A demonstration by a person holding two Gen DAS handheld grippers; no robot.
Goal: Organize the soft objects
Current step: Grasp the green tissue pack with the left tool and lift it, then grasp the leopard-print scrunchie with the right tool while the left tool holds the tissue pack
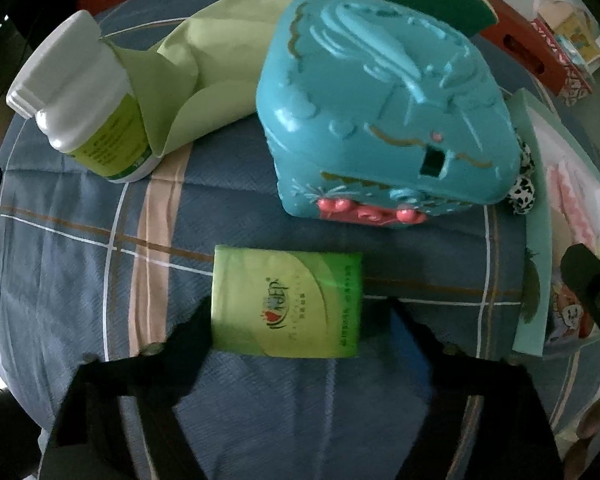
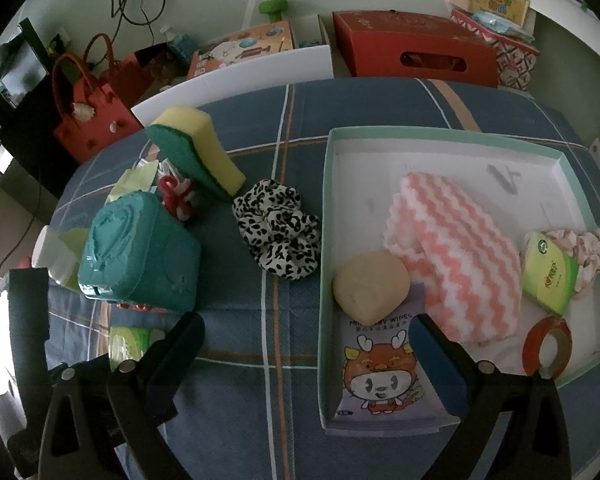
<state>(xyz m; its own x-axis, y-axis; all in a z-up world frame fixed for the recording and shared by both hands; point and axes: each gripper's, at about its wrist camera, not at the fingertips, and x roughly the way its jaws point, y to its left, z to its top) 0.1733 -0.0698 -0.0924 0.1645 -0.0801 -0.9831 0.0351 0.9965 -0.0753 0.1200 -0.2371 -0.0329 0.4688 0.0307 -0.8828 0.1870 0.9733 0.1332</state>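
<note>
Both grippers are black plastic, built as angular struts with triangular cut-outs near the base. The right gripper (image 2: 306, 344) has two tapering fingers; the right one wears a blue pad (image 2: 436, 356) on its inner face. Small round silver screws (image 2: 125, 366) sit at the finger joints, another (image 2: 485, 367) opposite. The left gripper (image 1: 300, 320) looks the same: dark, matte fingers, a blue pad (image 1: 414, 344) inside one, and dull screws (image 1: 153, 347) at the joints
</note>
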